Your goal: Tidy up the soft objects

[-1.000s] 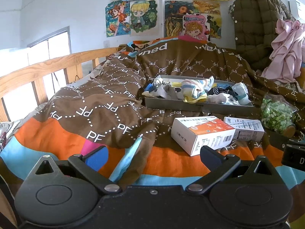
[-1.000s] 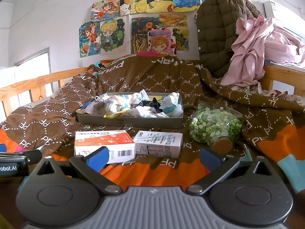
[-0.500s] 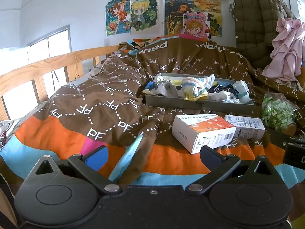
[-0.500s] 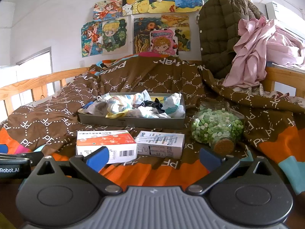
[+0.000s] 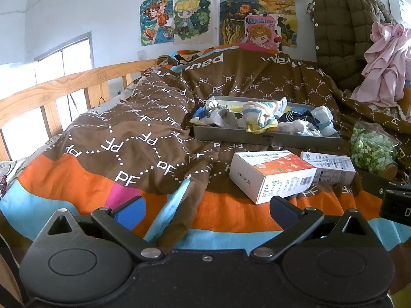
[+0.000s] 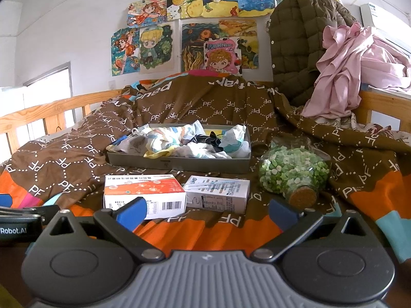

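Observation:
A grey tray (image 5: 267, 139) (image 6: 177, 163) sits on the bed, heaped with several crumpled socks and small cloths (image 5: 259, 118) (image 6: 179, 141). My left gripper (image 5: 205, 209) is open and empty, low over the near edge of the quilt, well short of the tray. Open and empty too, my right gripper (image 6: 205, 211) hovers just before the two boxes, with the tray beyond them. The left tool's edge shows at the far left of the right wrist view.
An orange-and-white box (image 5: 272, 175) (image 6: 145, 193) and a white box (image 5: 328, 166) (image 6: 218, 191) lie before the tray. A corked jar of green bits (image 6: 292, 170) (image 5: 372, 148) lies right of them. Wooden rail (image 5: 64, 84) on the left; coat and pink clothes (image 6: 346, 71) at back right.
Both views have shifted slightly, the scene sinking a little in frame as the grippers tilt up. Nothing on the bed has moved and both grippers stay open.

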